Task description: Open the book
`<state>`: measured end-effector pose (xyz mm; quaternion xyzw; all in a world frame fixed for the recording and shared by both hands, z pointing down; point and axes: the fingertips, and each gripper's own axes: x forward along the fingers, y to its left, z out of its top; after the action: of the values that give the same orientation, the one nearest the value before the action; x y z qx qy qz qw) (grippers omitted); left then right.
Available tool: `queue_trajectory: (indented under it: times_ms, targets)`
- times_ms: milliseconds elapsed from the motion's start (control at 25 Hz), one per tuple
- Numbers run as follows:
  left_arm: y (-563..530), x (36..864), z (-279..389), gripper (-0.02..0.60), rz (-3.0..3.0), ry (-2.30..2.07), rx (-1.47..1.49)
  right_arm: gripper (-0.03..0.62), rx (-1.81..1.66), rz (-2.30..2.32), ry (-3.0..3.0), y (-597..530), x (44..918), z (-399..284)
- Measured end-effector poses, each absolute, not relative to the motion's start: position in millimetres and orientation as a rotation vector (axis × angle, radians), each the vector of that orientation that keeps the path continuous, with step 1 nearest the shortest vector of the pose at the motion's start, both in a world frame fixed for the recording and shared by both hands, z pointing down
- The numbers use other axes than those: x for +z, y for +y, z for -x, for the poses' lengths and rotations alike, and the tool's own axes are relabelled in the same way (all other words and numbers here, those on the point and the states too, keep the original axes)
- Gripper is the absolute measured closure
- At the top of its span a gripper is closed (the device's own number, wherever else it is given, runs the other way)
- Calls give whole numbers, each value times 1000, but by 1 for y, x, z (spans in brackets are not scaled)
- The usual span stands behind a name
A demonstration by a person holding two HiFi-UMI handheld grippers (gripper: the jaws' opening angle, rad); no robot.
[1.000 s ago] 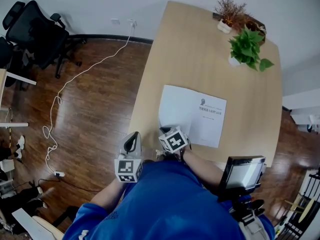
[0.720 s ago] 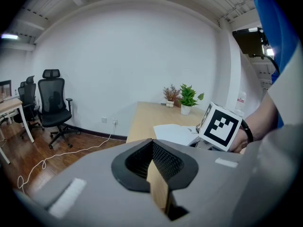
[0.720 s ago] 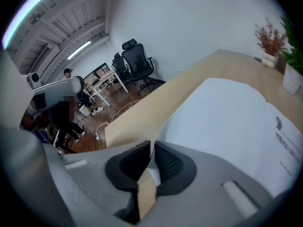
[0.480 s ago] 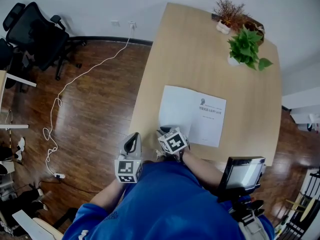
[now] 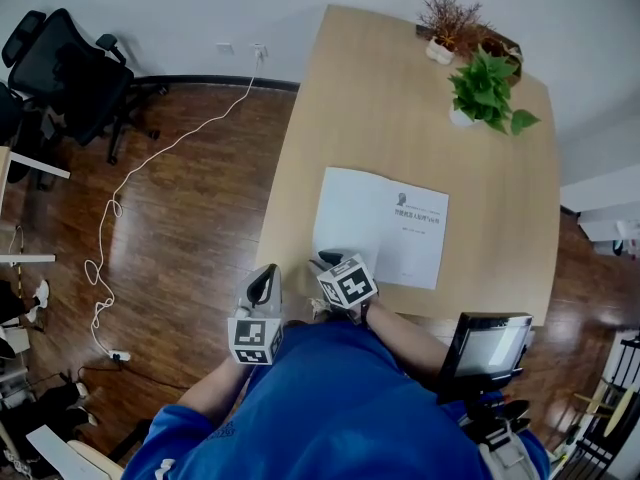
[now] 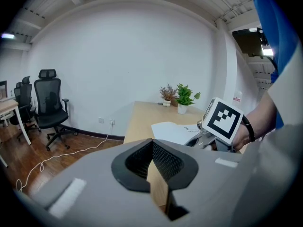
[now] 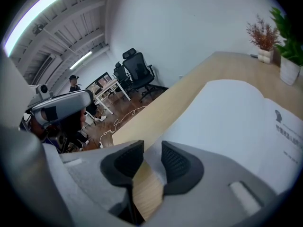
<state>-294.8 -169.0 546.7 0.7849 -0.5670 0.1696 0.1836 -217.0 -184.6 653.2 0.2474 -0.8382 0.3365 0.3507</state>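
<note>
Just opened jaws of grey right gripper (image 7: 152, 148), pads now released, apart over near-left corner of flat white paper book (image 5: 385, 218) on pale wooden table (image 5: 400, 98); angled steeply down. Grey left gripper (image 6: 152, 143) clenched empty beside table's edge.

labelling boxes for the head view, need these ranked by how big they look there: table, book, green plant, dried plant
1. table
2. book
3. green plant
4. dried plant, only slightly smaller than the green one. Both stand at the table's far end, so nearness hardly skews that pair.
</note>
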Motion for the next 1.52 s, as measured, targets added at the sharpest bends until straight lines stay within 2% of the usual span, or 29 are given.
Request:
queue_trajectory:
  times_ms: [920,1520]
  targets:
    - [-161,543,263,575,-2329,-1473,471,479,879,-814,-2223,-170,621,192]
    - [-131,531,167,575,-2495,-1284,440,483,847,-1087,-2280,-127,576,98]
